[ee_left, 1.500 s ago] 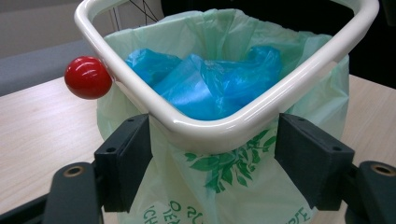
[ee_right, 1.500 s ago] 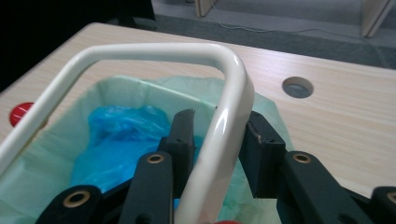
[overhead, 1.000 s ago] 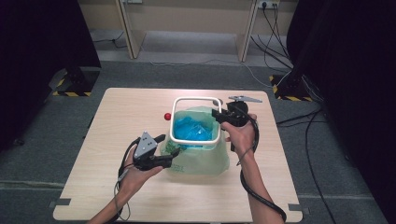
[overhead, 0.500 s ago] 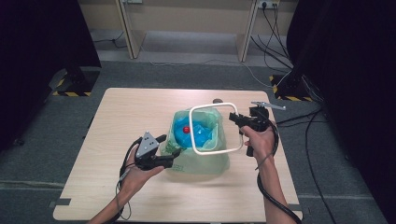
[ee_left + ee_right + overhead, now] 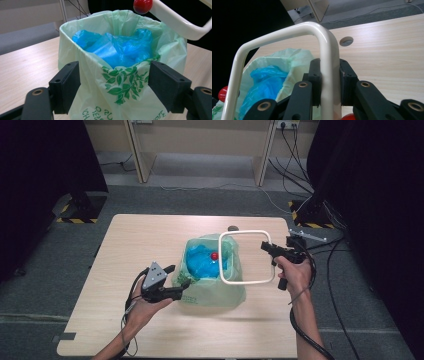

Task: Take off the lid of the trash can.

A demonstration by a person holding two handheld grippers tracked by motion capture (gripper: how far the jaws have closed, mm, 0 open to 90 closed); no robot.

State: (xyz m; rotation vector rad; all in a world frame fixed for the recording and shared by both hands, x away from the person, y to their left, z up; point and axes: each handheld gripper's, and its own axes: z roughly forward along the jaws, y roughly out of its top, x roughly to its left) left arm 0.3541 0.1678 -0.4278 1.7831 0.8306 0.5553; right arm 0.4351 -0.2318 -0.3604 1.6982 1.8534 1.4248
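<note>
A bin lined with a pale green bag (image 5: 215, 292) stands mid-table, with a crumpled blue bag (image 5: 200, 262) inside it. My left gripper (image 5: 179, 281) straddles the bin's near-left corner (image 5: 120, 82), jaws wide and pads pressed against the green bag. My right gripper (image 5: 265, 246) is shut on one bar of a white rectangular frame (image 5: 245, 233), which it holds tilted up just right of the bin. Its jaws have just been closing on that bar (image 5: 329, 62). A red knob (image 5: 214, 256) sits on the frame's far side, over the bin.
The wooden table (image 5: 150, 240) has a round cable hole (image 5: 233, 227) behind the bin. Cables (image 5: 320, 255) trail off the table's right edge to the floor. Dark curtains stand on both sides and desk legs at the back.
The right gripper has lifted the white frame off the bin's rim and carried it to the right, tipping it up. The left gripper and the bin stay put.
</note>
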